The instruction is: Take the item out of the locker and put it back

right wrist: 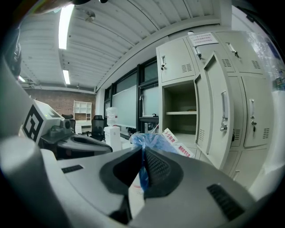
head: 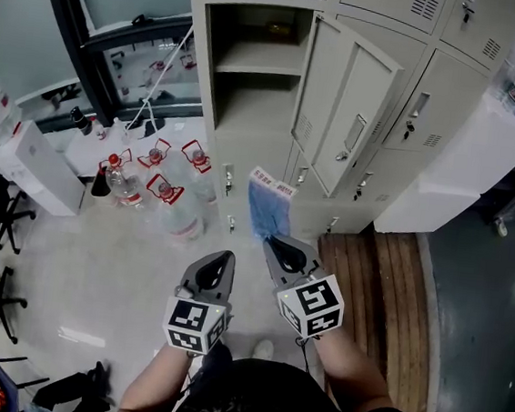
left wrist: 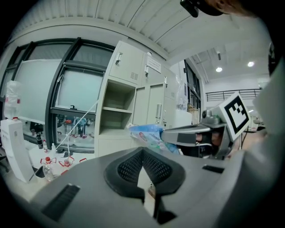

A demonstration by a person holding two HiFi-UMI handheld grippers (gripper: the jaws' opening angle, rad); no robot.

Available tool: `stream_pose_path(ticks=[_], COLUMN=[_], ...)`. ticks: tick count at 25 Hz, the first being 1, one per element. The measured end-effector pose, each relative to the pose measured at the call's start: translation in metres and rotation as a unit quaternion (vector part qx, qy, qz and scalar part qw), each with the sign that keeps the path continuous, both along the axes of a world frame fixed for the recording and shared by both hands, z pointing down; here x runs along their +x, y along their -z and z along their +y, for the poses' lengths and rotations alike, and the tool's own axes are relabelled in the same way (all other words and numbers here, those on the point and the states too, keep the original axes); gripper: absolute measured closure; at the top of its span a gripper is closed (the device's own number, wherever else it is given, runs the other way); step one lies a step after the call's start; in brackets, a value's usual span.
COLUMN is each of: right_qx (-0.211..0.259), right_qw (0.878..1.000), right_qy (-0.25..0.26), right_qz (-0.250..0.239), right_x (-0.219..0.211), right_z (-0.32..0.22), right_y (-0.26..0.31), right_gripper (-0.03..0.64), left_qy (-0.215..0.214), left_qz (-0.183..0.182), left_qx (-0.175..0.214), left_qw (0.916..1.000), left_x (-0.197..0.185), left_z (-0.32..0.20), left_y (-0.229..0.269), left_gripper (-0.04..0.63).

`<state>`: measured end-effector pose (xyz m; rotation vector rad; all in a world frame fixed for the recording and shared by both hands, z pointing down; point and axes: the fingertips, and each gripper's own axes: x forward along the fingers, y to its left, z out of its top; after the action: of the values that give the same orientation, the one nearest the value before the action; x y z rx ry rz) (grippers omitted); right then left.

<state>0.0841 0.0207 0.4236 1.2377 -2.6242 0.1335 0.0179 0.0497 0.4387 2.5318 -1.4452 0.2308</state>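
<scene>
A: Left gripper (head: 222,259)?

B: Jaws together, nothing in them. The right gripper (head: 276,244) is nearly closed, pinching the bag (head: 268,206) by a thin fold of blue film.

A: So the bag is out of the locker (head: 194,75)?

B: Yes, it is in the air in front of the locker, above the floor.

A: What could spoil the return?

B: I'd say the pinch. The film is slick and only an edge is caught, so a quick swing could let it slide out. The bag also sticks out past the jaws and may snag on the open door (head: 344,118).

A: And further in?

B: The shelf (head: 259,59) lip. If the bag comes in low, it could fold against that and drop.
</scene>
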Motion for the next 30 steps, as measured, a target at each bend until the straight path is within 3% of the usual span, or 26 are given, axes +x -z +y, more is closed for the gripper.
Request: stream_pose_path(ticks=[22,30], right_qx=[0.01,0.023], right_qw=[0.999,0.997], right_qy=[-0.041,-0.067], right_qz=[0.019,0.031], right_x=[-0.094,-0.115], right_z=[-0.118,-0.158], right_y=[0.013,0.016], right_gripper=[0.6,0.6], left_qy=[-0.051,-0.085], left_qz=[0.0,-0.005], left_qx=[-0.001,0.008], left_qw=[0.9987,0.9963], left_x=[-0.097,-0.116], left_z=[-0.116,-0.154], left_y=[0.003,0.007], left_gripper=[0.591,0.591])
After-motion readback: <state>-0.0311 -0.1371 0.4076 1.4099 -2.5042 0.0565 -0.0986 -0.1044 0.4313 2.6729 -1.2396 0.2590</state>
